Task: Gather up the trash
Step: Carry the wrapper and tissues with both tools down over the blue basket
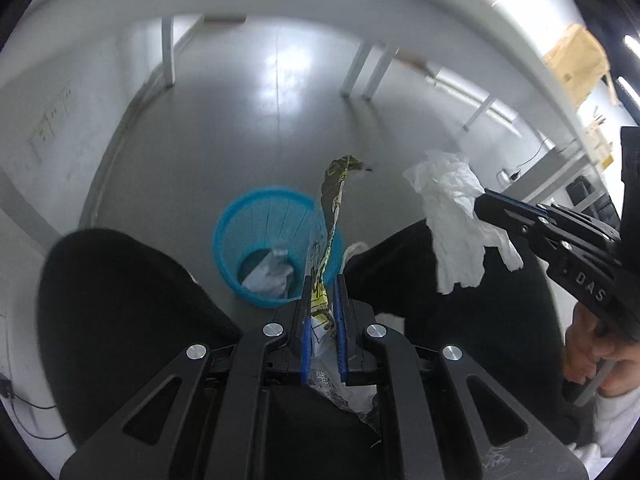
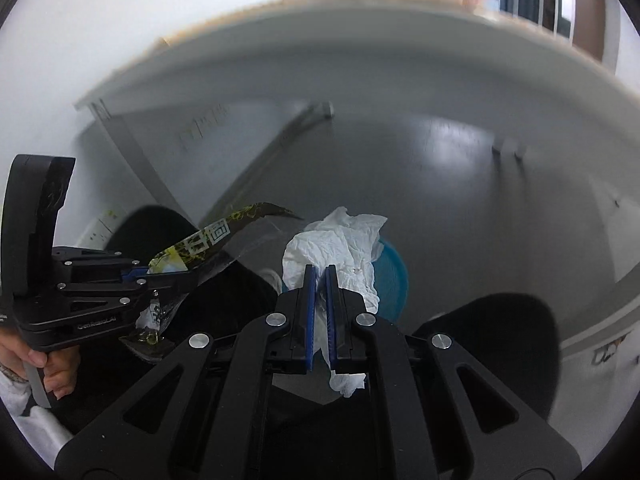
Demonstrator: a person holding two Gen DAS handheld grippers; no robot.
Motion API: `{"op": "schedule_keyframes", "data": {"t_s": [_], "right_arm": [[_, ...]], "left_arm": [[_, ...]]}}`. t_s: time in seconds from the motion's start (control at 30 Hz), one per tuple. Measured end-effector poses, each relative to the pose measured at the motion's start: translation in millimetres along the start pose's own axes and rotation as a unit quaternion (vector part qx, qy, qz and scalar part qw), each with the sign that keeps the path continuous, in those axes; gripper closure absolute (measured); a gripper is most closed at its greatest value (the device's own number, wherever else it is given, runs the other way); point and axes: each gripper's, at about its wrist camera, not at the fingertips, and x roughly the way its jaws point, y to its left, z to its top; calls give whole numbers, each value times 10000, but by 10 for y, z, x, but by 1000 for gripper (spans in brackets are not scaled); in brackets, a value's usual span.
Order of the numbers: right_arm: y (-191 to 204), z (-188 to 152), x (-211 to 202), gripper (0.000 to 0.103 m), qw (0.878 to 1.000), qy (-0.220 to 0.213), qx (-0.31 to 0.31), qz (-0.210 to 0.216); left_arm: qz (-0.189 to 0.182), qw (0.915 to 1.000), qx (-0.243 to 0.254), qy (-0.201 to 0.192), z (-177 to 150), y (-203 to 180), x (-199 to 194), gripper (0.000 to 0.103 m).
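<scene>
the left gripper (image 1: 324,280) is pinching a yellow-black wrapper (image 1: 334,204) and the right gripper (image 2: 320,270) is clamping crumpled tissue (image 2: 336,240), both hanging above the blue bin (image 1: 256,220), seemingly holding trash already, so releasing over its mouth is coming next.

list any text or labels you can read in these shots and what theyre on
"DAS": raised letters on the body of the right gripper, seen in the left wrist view.
Raised lettering on the body of the left gripper: too blurred to read surely.
Print and a QR-like square on the yellow-black wrapper: not readable.
Crumpled tissue and blue bin: no text.
</scene>
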Motion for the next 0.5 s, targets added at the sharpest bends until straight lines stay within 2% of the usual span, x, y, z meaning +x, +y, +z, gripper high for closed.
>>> {"op": "schedule_keyframes", "data": {"t_s": [0.17,0.5], "right_arm": [[-63,40,373,99,9994,262,203,-56],[-241,-36,1042,99,9931,946,687,-102]], "left_arm": [[220,9992,-47,323,130,131,341,95],[67,9949,-591,815,449,452,866,95]]}}
